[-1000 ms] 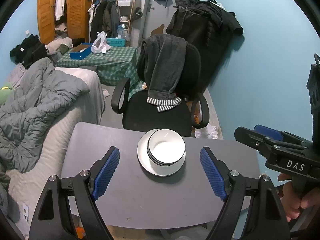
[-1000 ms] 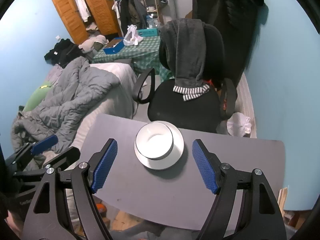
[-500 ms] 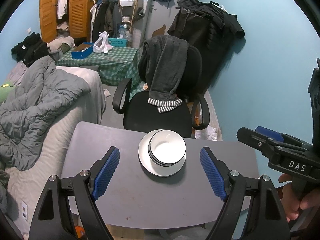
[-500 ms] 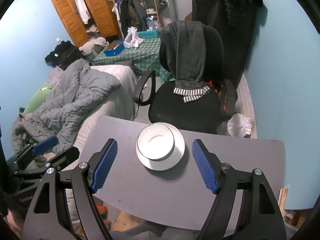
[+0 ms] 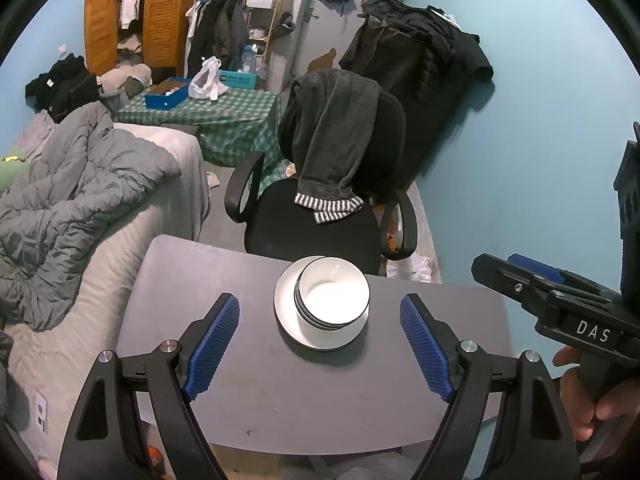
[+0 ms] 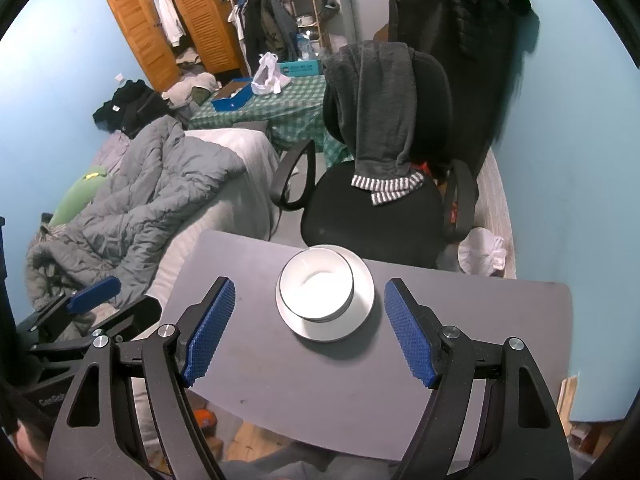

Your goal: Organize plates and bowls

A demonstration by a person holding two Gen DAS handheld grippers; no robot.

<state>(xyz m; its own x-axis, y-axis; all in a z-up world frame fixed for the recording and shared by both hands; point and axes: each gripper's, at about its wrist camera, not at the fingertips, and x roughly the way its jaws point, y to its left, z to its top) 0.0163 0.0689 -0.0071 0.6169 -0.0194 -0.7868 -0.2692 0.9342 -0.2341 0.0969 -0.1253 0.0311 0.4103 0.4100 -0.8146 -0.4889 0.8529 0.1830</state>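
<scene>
Through your left wrist camera, your left gripper (image 5: 320,340) hangs above the near half of the grey table (image 5: 224,280) with its blue pads (image 5: 212,346) spread wide and nothing between them. Framed in that gap, further along the table, the bowls (image 5: 332,298) sit nested in a white stack with dark rims, resting on a white plate (image 5: 286,320). The stack sits toward the plate's far right, so more of the plate shows at the near left. Neither pad touches the crockery. At the right edge your right gripper (image 5: 532,276) juts in, held by your hand (image 5: 592,400); from this side you cannot tell how wide it stands. Behind the table a black chair (image 5: 320,224) carries a dark garment (image 5: 336,140) over its back, and a bed with a grey duvet (image 5: 80,200) lies to the left.

Through your right wrist camera, the right gripper (image 6: 306,328) also hovers over the table (image 6: 460,320), pads parted and empty, well clear of the plate (image 6: 360,308). The bowls (image 6: 316,288) lie between and beyond the fingertips, here offset toward the plate's far left. Your left gripper (image 6: 94,292) shows at the lower left, off the table's edge, over the duvet (image 6: 160,200).
</scene>
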